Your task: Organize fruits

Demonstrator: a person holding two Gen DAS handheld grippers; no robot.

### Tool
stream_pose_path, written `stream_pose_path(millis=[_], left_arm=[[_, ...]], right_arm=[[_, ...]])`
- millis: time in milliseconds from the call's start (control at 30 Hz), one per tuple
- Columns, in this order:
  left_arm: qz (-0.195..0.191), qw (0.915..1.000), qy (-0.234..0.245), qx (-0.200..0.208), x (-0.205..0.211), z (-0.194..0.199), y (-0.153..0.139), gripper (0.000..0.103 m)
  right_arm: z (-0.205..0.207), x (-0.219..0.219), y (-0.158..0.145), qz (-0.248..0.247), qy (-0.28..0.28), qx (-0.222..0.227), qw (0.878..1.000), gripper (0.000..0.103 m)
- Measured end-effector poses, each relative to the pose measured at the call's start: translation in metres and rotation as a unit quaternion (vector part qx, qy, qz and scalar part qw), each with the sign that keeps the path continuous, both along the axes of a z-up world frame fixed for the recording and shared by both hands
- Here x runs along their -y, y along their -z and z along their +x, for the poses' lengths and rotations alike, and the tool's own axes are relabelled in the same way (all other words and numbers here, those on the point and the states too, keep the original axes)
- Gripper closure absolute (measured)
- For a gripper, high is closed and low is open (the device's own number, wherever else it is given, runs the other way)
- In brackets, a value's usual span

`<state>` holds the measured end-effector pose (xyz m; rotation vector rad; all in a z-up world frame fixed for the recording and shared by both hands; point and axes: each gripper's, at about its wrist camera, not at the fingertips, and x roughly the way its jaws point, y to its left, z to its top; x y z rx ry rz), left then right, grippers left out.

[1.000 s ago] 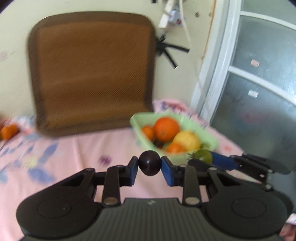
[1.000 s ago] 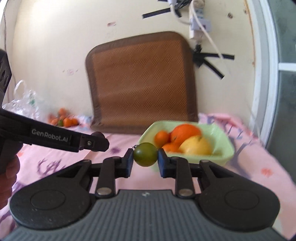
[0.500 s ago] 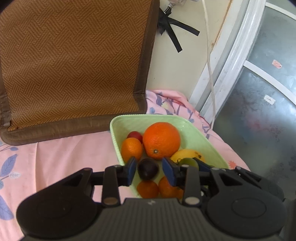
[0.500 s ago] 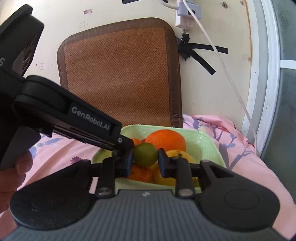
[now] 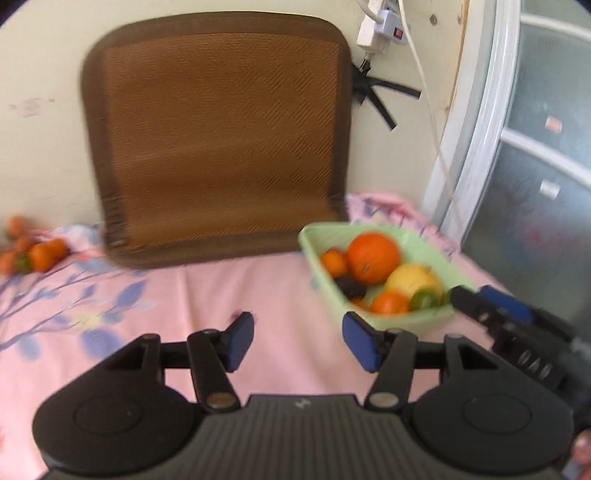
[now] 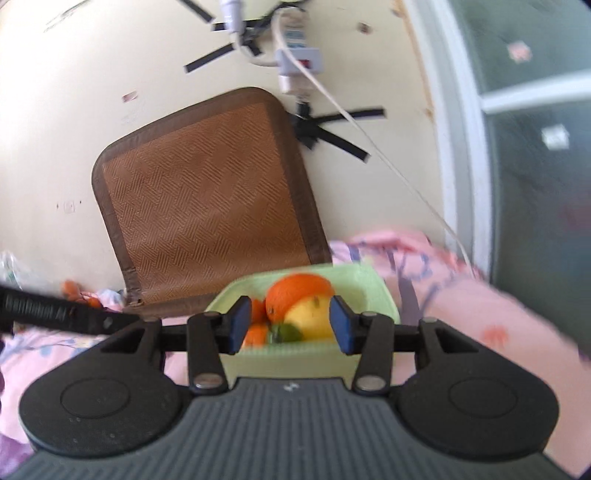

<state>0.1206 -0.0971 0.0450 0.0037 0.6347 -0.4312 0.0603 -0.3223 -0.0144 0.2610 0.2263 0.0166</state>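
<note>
Two grippers in view. Left gripper [image 5: 298,341]: jaws just opened, now moderately apart, nothing between the pads, pink floral cloth [image 5: 207,295] behind the gap. Right gripper [image 6: 289,325]: jaws likewise just opened, moderately apart, empty; seen through the gap, contents of one pale green bowl [image 6: 384,295].

Bowl [image 5: 432,321] resting on the cloth, right of centre in the left wrist view, near the glass door [image 5: 535,147]. Contents counted in that view: one large orange [image 5: 373,257], one yellow fruit [image 5: 412,280], two small oranges [image 5: 333,263] [image 5: 390,302], one dark plum [image 5: 352,287], one green fruit [image 5: 423,299]. Plum and green fruit both lying loose in the bowl, clear of either gripper.

Further small orange fruits [image 5: 40,254] clustered at the far left edge of the cloth; exact number not readable through blur.

One brown woven mat [image 5: 221,140] leaning upright against the wall. One white power strip [image 5: 384,22] fixed above.
</note>
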Motion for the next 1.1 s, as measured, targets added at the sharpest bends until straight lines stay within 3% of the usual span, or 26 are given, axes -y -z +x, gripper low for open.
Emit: stream_pose_path(millis=[133, 333, 367, 400, 467, 667, 1100], left_arm=[[0.031, 0.9991, -0.026, -0.011, -0.006, -0.026, 0.012, 0.044], [0.044, 0.9975, -0.055, -0.009, -0.017, -0.055, 0.016, 0.039], [0.044, 0.9972, -0.060, -0.006, -0.020, -0.058, 0.015, 0.033], [0.042, 0.9970, -0.065, -0.003, -0.023, -0.062, 0.014, 0.019], [0.039, 0.9964, -0.075, 0.006, -0.029, -0.070, 0.013, 0.007], [0.045, 0.9951, -0.088, 0.013, -0.039, -0.081, 0.015, 0.000], [0.073, 0.9931, -0.092, 0.001, -0.043, -0.089, 0.025, 0.000]], right_arm=[[-0.025, -0.017, 0.007, 0.023, 0.012, -0.018, 1.000, 0.054], [-0.047, -0.043, 0.012, 0.047, -0.027, -0.047, 0.997, 0.051], [-0.049, -0.046, 0.012, 0.053, -0.034, -0.055, 0.997, 0.050], [-0.050, -0.049, 0.012, 0.058, -0.038, -0.061, 0.996, 0.050], [-0.054, -0.055, 0.012, 0.064, -0.045, -0.068, 0.995, 0.049], [-0.062, -0.066, 0.015, 0.067, -0.045, -0.082, 0.993, 0.047], [-0.064, -0.056, 0.024, 0.091, -0.004, -0.096, 0.991, 0.047]])
